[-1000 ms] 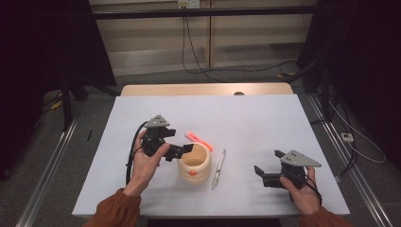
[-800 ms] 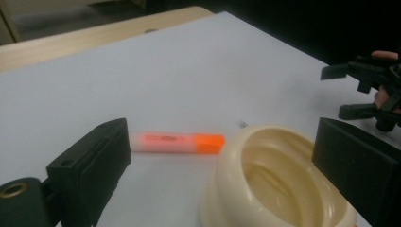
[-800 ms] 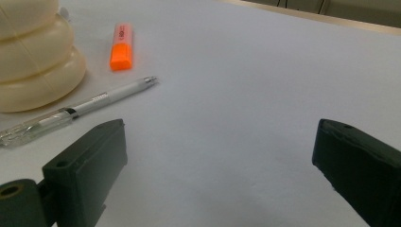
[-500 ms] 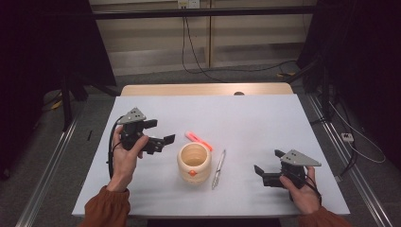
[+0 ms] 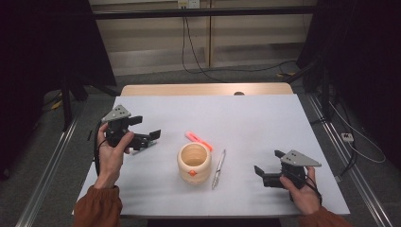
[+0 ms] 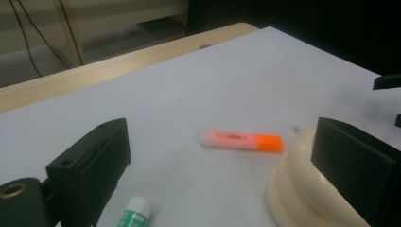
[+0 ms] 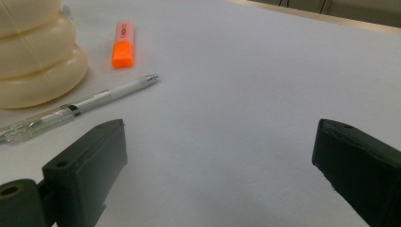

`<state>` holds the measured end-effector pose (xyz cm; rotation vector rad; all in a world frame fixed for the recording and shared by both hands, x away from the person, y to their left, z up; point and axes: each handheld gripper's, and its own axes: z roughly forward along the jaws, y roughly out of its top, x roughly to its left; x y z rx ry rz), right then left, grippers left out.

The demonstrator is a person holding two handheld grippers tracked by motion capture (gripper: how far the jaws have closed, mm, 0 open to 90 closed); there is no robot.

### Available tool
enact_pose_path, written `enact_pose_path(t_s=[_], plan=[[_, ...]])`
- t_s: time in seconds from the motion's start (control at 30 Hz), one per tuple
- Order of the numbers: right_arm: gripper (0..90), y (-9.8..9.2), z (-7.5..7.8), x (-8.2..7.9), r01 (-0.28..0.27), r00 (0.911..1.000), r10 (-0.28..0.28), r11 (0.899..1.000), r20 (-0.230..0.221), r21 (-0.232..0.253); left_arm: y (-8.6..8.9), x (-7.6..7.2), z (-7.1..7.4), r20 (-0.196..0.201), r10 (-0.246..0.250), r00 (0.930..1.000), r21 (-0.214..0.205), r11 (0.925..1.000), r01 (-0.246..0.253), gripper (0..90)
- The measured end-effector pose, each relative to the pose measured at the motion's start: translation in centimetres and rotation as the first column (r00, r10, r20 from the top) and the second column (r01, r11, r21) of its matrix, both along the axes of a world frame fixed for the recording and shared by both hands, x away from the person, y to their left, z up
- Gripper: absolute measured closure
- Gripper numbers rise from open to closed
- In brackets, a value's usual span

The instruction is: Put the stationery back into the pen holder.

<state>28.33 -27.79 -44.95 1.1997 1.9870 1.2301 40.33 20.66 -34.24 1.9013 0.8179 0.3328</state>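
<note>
Cream cup (image 5: 194,163) stands at centre frame, its near side hidden behind a jaw in the left gripper view. Left gripper (image 5: 144,135) and right gripper (image 5: 265,174) gape wide, empty; glue stick (image 6: 135,215) is cut off at the bottom edge.

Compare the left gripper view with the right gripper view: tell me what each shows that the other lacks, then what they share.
Left gripper view alone: a green-and-white tube lying near its left jaw, and the wooden table edge beyond the white surface. Right gripper view alone: a white and clear pen lying beside the pot. Both share the orange highlighter, the cream ribbed pot and open black jaws over the white table.
</note>
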Motion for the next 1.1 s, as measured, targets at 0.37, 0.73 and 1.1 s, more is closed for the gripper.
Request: enact_pose_path(t_s=[0.37, 0.73, 1.1], plan=[[3.5, 0.2, 0.0, 0.2, 0.003, 1.0, -0.003, 1.0, -0.003, 0.001, 2.0, 1.0, -0.7, -0.008, 0.045, 0.999, 0.058, 0.9973, -0.045, 5.3], [3.5, 0.2, 0.0, 0.1, -0.008, 1.0, 0.008, 1.0, -0.001, -0.002, 3.3, 2.6, -1.8, -0.143, 0.006, 0.9896, 0.142, 0.9898, 0.014, 8.9], [3.6, 0.2, -0.1, 0.1, -0.015, 0.9999, 0.015, 1.0, -0.001, -0.004, 4.0, 3.6, -3.4, -0.183, 0.044, 0.9821, 0.214, 0.9769, -0.003, 10.7]])
